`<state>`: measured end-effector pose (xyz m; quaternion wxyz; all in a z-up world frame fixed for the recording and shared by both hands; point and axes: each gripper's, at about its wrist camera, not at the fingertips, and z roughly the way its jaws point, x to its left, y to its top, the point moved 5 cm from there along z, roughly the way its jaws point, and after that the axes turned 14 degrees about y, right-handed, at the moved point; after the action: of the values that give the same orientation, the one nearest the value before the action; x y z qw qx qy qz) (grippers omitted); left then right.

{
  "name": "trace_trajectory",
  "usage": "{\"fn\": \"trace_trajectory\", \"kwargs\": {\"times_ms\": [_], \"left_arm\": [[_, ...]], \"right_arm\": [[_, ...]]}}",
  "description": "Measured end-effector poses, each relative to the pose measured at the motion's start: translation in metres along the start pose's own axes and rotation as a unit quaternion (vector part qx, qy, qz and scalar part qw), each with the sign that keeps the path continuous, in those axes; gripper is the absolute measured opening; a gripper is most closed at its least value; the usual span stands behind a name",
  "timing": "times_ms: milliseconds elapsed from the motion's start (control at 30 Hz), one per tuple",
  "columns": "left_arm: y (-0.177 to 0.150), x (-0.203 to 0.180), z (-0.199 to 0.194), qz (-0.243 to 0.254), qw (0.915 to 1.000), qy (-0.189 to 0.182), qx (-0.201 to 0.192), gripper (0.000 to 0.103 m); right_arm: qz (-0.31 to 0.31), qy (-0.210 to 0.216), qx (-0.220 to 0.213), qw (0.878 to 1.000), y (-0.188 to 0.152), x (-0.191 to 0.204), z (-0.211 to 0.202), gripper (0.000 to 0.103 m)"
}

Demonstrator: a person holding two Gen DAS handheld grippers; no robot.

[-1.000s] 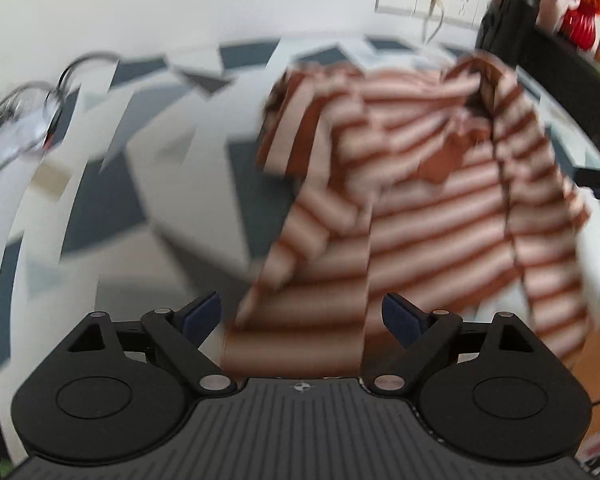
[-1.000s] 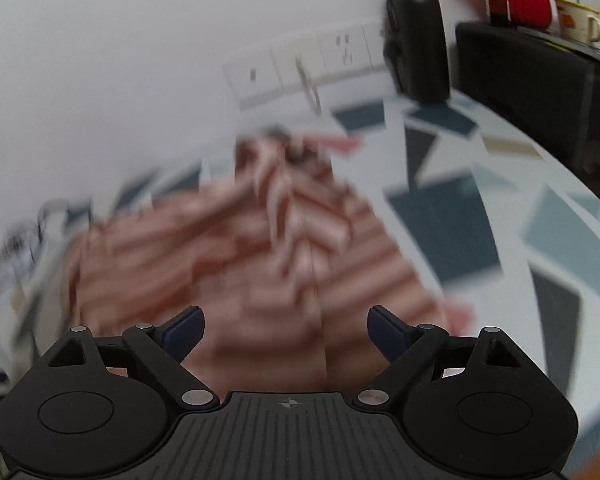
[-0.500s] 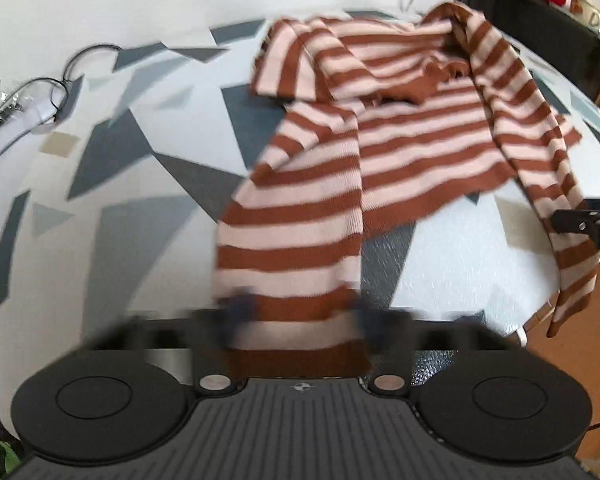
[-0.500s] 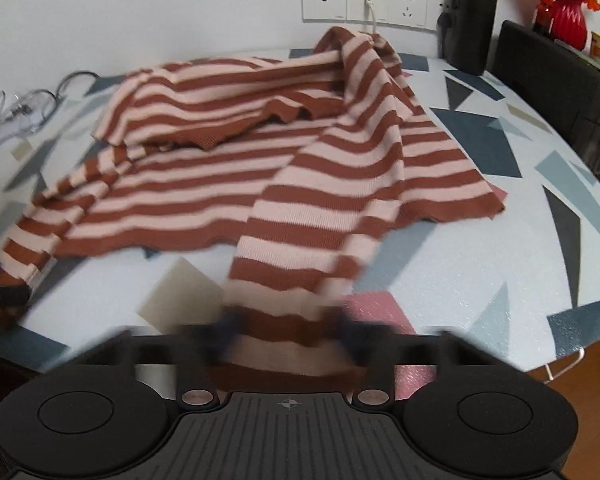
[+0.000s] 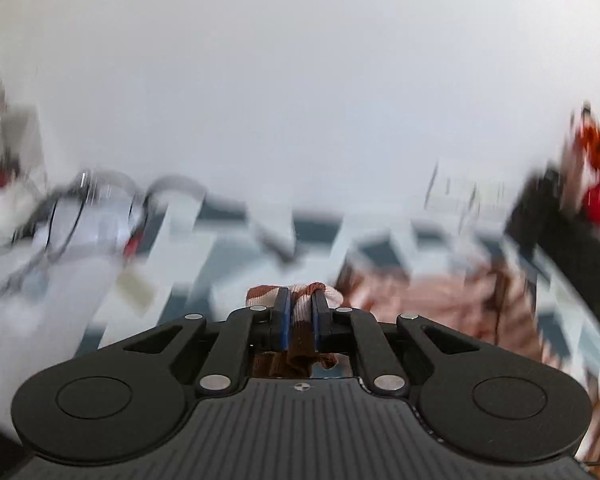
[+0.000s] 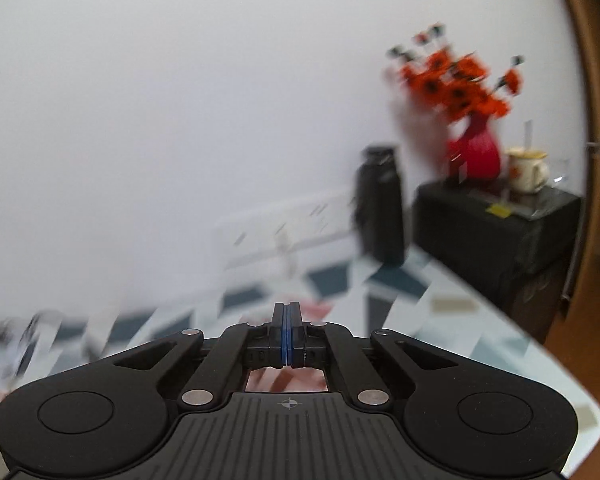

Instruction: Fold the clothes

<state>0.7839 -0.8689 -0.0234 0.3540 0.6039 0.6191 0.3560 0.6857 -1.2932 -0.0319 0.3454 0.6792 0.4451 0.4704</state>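
In the left wrist view, my left gripper (image 5: 299, 300) is shut on a bunched fold of the brown-and-pink striped sweater (image 5: 452, 304), lifted above the table. Cloth pokes out past the blue pads and hangs under them. The rest of the sweater lies blurred on the patterned table (image 5: 204, 264) to the right. In the right wrist view, my right gripper (image 6: 287, 312) is shut with its pads touching and no cloth showing between them. A pinkish striped blur of the sweater (image 6: 288, 380) shows below through the linkage gap; I cannot tell whether it hangs from the pads.
Cables (image 5: 84, 208) lie at the table's far left. A black bottle (image 6: 380, 204) stands by the wall sockets (image 6: 284, 228). A black cabinet (image 6: 496, 232) at the right carries a red vase of orange flowers (image 6: 476, 156) and a mug (image 6: 528, 170). The table edge (image 6: 560, 368) runs along the right.
Both grippers went from wide open over the sweater to shut, then rose and tilted up, so the wall fills the views. The left one took hold of the striped cloth.
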Motion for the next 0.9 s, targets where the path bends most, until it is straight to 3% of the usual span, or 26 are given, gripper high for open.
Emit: {"fn": "trace_trajectory", "kwargs": {"times_ms": [67, 133, 200, 367, 467, 567, 633, 700, 767, 833, 900], "left_arm": [[0.014, -0.01, 0.006, 0.012, 0.9995, 0.015, -0.025, 0.011], [0.015, -0.011, 0.017, 0.016, 0.9992, 0.028, -0.024, 0.011], [0.007, -0.004, 0.034, 0.006, 0.9992, 0.04, 0.002, 0.011], [-0.015, 0.005, 0.058, -0.019, 0.9968, 0.055, 0.055, 0.011], [-0.023, -0.007, 0.061, -0.012, 0.9966, 0.047, 0.066, 0.011], [-0.021, -0.026, 0.061, -0.002, 0.9974, 0.039, 0.061, 0.011], [-0.018, -0.034, 0.064, -0.009, 0.9977, 0.03, 0.061, 0.011], [-0.016, -0.04, 0.065, -0.017, 0.9978, 0.022, 0.06, 0.011], [-0.013, -0.045, 0.064, -0.024, 0.9979, 0.014, 0.058, 0.011], [-0.006, -0.046, 0.062, -0.033, 0.998, 0.009, 0.053, 0.011], [0.004, -0.043, 0.06, -0.045, 0.9981, 0.009, 0.041, 0.011]], "right_arm": [[0.006, -0.017, 0.005, 1.0, 0.007, -0.014, 0.016, 0.0], [0.001, -0.005, 0.041, 0.999, -0.012, -0.015, 0.032, 0.007], [-0.002, 0.01, 0.079, 0.997, -0.033, -0.014, 0.048, 0.034], [-0.008, -0.01, 0.19, 0.982, -0.128, -0.006, 0.051, 0.079], [-0.017, -0.052, 0.259, 0.964, -0.191, 0.005, 0.033, 0.091], [-0.063, -0.051, 0.302, 0.95, -0.229, 0.025, 0.02, 0.101], [-0.084, -0.016, 0.297, 0.951, -0.23, 0.037, 0.017, 0.077], [-0.064, -0.01, 0.288, 0.956, -0.214, 0.033, 0.022, 0.006], [-0.015, -0.008, 0.265, 0.964, -0.191, 0.02, 0.027, 0.006], [0.075, -0.003, 0.216, 0.974, -0.162, -0.004, 0.03, 0.006], [0.111, -0.014, 0.144, 0.983, -0.124, -0.03, 0.032, 0.006]]}}
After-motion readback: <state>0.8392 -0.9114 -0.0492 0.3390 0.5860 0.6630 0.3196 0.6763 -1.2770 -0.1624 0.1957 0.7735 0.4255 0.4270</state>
